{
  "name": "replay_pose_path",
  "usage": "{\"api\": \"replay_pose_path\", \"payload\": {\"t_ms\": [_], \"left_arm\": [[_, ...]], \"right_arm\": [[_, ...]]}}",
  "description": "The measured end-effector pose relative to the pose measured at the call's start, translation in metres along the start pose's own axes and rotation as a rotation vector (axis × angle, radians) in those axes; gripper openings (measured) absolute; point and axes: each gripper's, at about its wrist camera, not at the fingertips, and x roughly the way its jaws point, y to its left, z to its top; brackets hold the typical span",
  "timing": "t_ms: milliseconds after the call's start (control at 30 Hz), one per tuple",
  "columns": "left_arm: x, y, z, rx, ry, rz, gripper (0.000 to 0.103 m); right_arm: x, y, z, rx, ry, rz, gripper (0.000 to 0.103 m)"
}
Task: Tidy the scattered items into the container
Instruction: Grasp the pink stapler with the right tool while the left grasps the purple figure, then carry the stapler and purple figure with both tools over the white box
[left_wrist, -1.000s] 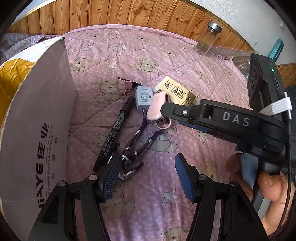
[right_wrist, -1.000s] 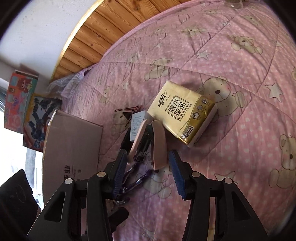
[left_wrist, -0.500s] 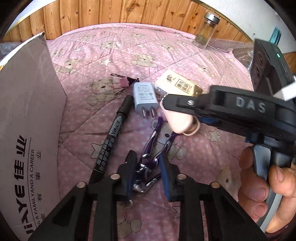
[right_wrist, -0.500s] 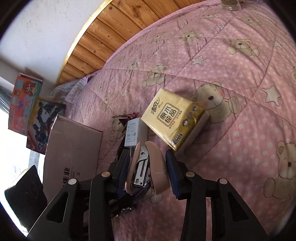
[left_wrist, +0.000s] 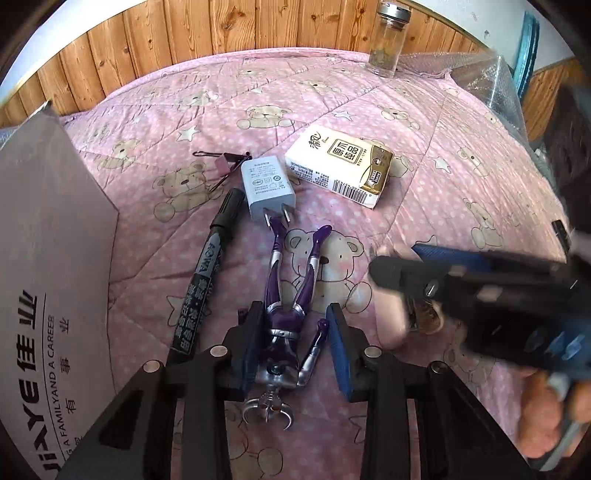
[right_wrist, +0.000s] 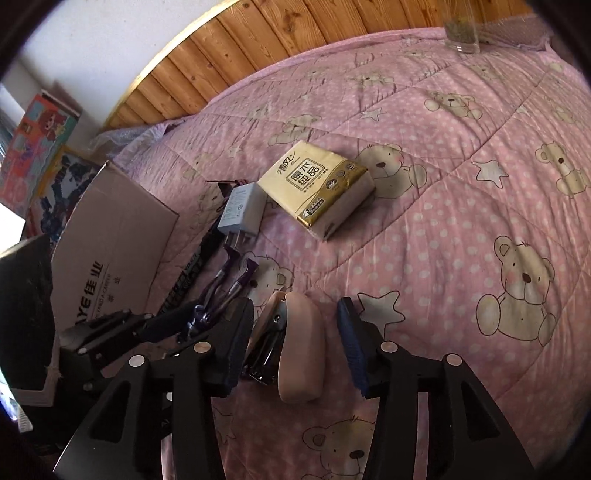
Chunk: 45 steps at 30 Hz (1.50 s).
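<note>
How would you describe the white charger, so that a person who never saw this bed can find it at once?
Start at the pink bear-print quilt and find the yellow tissue pack near its middle. The charger lies just left of it, beside the black marker. It is the only white block with two metal prongs.

Pink teddy-bear quilt (left_wrist: 424, 155), wood-panelled wall (left_wrist: 258, 26), colourful boxes (right_wrist: 37, 147) by the wall

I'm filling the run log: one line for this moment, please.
left gripper: open around purple figure | right gripper: open around pink stapler | cardboard box: left
</note>
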Motion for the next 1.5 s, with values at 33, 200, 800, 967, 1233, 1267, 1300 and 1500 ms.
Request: {"api": "replay_pose_path", "payload": {"t_ms": [33, 200, 800, 967, 1233, 1267, 1300, 1500], "left_arm": [[-0.002, 0.0, -0.002, 0.0, -0.001, 0.001, 0.035], [-0.01, -0.001, -0.012, -0.017, -0.002, -0.001, 0.034], [-0.057, -0.008, -0.026, -0.065, -0.043, -0.068, 0.034], [-0.072, -0.012, -0.034, -0.056, -0.055, -0.085, 0.034], [-0.104, -0.022, -0.045, -0.035, -0.086, -0.11, 0.034], [-0.107, -0.023, -0.046, -0.03, -0.089, -0.112, 0.034], [-0.111, -0.024, -0.049, -0.026, -0.092, -0.113, 0.034], [-0.134, -0.027, -0.061, -0.012, -0.115, -0.128, 0.034]], "right_arm": [[0.0, 0.0, -0.001, -0.001, 0.002, 0.01, 0.041], [-0.004, 0.003, -0.004, -0.016, -0.006, 0.014, 0.039], [-0.052, 0.014, -0.035, 0.007, -0.053, 0.015, 0.038], [-0.063, 0.021, -0.047, 0.006, -0.053, 0.011, 0.038], [-0.084, 0.034, -0.067, -0.007, -0.058, 0.002, 0.038], [-0.087, 0.036, -0.07, -0.01, -0.059, 0.0, 0.038], [-0.089, 0.038, -0.073, -0.012, -0.059, -0.001, 0.038], [-0.104, 0.05, -0.086, -0.033, -0.069, -0.01, 0.038]]}}
